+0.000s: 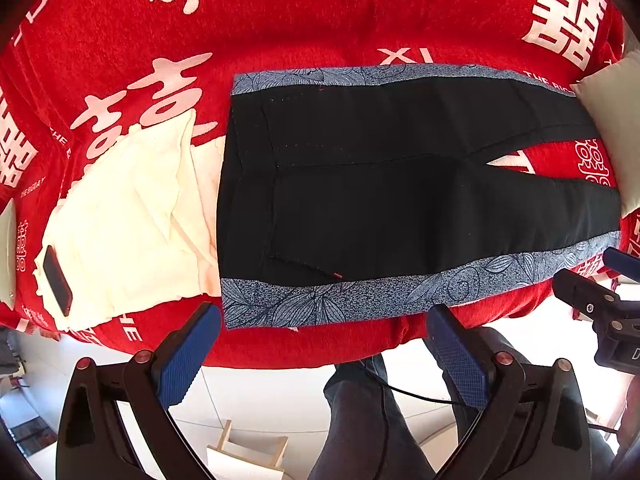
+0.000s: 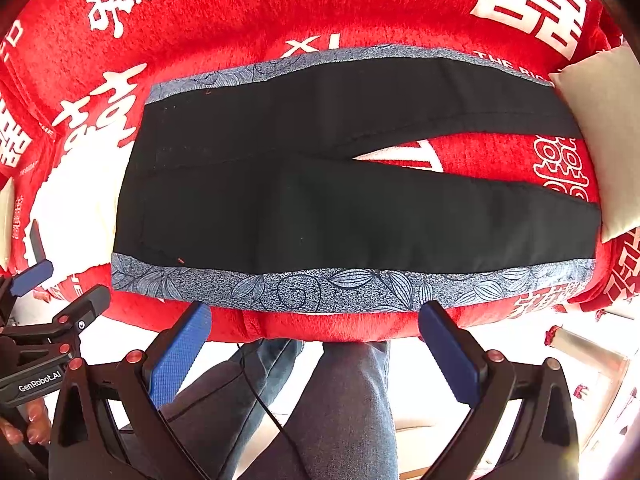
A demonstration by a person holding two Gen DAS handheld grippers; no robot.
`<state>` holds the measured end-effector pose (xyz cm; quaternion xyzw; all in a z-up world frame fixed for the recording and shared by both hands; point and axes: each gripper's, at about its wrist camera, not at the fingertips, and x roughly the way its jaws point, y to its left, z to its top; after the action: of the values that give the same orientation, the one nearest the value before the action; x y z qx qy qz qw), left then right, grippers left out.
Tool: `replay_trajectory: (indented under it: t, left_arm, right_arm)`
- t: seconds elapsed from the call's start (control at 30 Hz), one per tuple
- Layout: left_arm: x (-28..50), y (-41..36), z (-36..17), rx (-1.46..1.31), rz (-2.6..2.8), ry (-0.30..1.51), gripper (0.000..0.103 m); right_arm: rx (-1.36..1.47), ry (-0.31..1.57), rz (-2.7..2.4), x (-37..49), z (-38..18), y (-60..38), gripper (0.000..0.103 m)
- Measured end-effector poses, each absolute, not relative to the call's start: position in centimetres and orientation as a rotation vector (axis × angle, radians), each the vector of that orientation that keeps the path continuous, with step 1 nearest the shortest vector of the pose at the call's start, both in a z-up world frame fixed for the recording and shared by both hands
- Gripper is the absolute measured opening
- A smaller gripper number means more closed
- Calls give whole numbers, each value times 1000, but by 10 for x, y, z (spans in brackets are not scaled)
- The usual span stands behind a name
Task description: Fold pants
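Observation:
Black pants (image 1: 360, 184) (image 2: 320, 200) with blue floral side stripes lie flat on a red blanket, waistband at the left, both legs running right and splitting apart. My left gripper (image 1: 326, 316) hovers open just off the near stripe by the waist end, nothing between its blue pads. My right gripper (image 2: 316, 314) is open too, at the near stripe further along the leg, holding nothing. Each gripper shows in the other's view: the right gripper (image 1: 600, 280) at the right edge, the left gripper (image 2: 60, 288) at the left edge.
The red blanket (image 1: 280, 32) with white characters covers the surface. A cream cloth (image 1: 132, 216) with a dark phone (image 1: 58, 276) on it lies left of the waistband. A pale pillow (image 2: 604, 136) sits past the leg ends. A person's legs (image 2: 344, 408) stand below the near edge.

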<state>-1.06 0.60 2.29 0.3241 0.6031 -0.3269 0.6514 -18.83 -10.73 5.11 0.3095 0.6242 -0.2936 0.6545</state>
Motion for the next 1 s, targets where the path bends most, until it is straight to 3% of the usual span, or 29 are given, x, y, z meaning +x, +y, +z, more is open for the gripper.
replay_trajectory:
  t: [1.0]
  left_arm:
    - [-14,16,23,637,-796,1321,103]
  right_arm:
    - [708,1337,-744,-201,62,-107,103]
